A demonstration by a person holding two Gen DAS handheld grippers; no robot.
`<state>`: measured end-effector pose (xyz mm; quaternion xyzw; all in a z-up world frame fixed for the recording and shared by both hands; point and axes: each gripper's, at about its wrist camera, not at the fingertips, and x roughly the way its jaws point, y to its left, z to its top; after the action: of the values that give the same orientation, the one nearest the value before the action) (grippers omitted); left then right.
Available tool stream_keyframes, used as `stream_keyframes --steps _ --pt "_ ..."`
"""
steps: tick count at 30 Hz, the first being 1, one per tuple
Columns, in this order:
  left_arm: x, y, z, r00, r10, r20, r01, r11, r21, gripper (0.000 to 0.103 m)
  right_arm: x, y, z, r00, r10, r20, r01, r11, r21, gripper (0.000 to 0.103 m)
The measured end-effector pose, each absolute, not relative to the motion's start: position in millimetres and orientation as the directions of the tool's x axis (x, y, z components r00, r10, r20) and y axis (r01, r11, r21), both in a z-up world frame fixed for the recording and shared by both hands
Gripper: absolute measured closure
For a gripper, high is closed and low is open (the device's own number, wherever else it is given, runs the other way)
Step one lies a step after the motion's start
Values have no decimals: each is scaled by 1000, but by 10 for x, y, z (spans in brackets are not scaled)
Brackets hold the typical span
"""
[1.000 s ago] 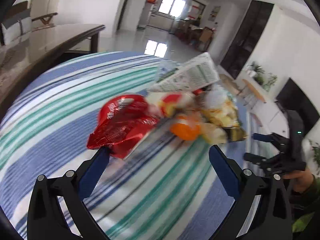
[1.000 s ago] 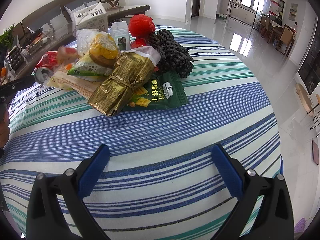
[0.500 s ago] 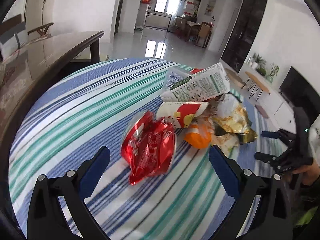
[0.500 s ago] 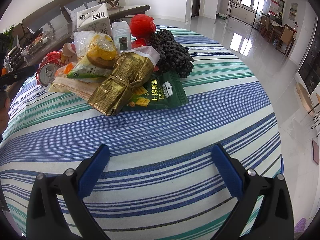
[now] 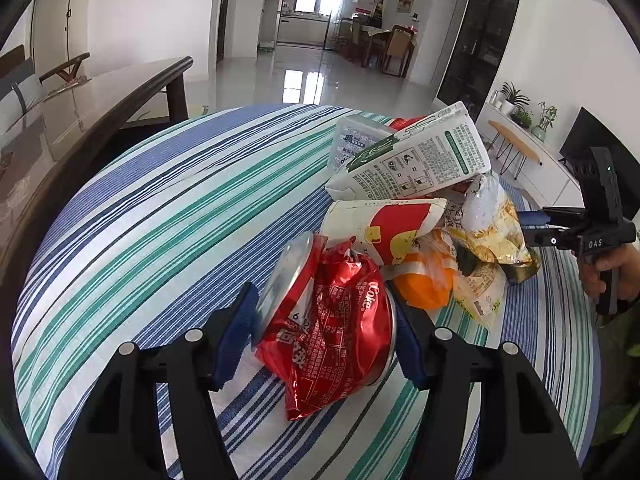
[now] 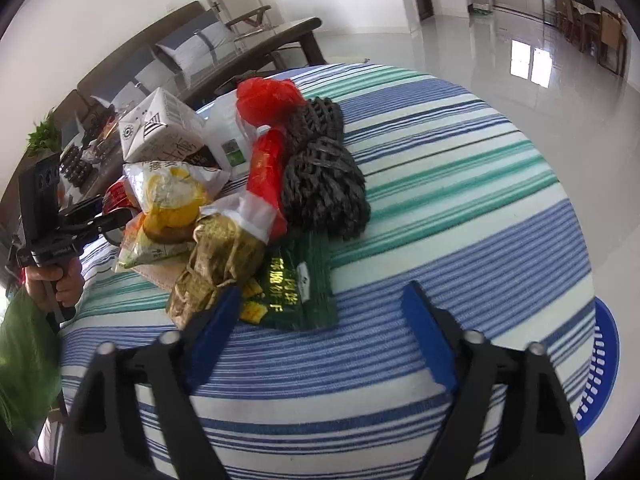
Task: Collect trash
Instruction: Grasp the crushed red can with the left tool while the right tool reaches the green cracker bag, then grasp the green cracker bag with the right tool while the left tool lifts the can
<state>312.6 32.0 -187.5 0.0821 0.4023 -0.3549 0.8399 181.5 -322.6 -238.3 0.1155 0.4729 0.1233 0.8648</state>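
A pile of trash lies on the striped tablecloth [image 5: 160, 220]. My left gripper [image 5: 324, 308] is closing, with its blue pads against both sides of a crushed red cola can [image 5: 332, 320] at the pile's near edge. Behind the can lie a paper cup [image 5: 380, 224], a milk carton [image 5: 416, 160] and a chip bag [image 5: 488, 224]. My right gripper [image 6: 324, 292] is closing too. A flat green biscuit wrapper [image 6: 296, 292] lies between its fingertips, next to a gold wrapper [image 6: 216, 264]. The right pad stands apart from the green wrapper.
Black foam netting [image 6: 320, 184] and a red plastic bag [image 6: 268, 96] lie at the pile's far side. A blue perforated plastic thing [image 6: 600, 360] shows below the table's right edge. A dark glass-topped table [image 5: 100, 120] stands beyond the striped one. A hand [image 6: 60, 280] holds the left gripper.
The left gripper has come up to the red can and its jaws have narrowed onto it. The right gripper has swung towards the pile, its jaws narrower, with the green wrapper now between the tips.
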Motion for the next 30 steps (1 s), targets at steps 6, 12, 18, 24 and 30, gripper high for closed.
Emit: stream_keyframes --steps 6,12,18,24,30 --pt "2674 512 -1805 478 -460 -748 579 806 -125 41 1584 -3092 -2328 478 419 -772 -137 903 406 91" --pt "2050 668 -1787 477 -431 -765 505 848 -163 41 883 -3017 -2335 433 536 -725 -55 818 573 91" --pt "1649 686 -1754 483 -457 -747 475 853 -215 41 727 -2785 -1979 540 308 -784 -181 951 249 28" --pt "1552 643 -1746 491 -465 -737 477 851 -220 40 1557 -2513 -2130 495 203 -845 -443 895 -45 27" --pt "1498 623 -1720 487 -476 -732 479 847 -232 40 1763 -2446 -2357 402 254 -880 -493 869 26 59"
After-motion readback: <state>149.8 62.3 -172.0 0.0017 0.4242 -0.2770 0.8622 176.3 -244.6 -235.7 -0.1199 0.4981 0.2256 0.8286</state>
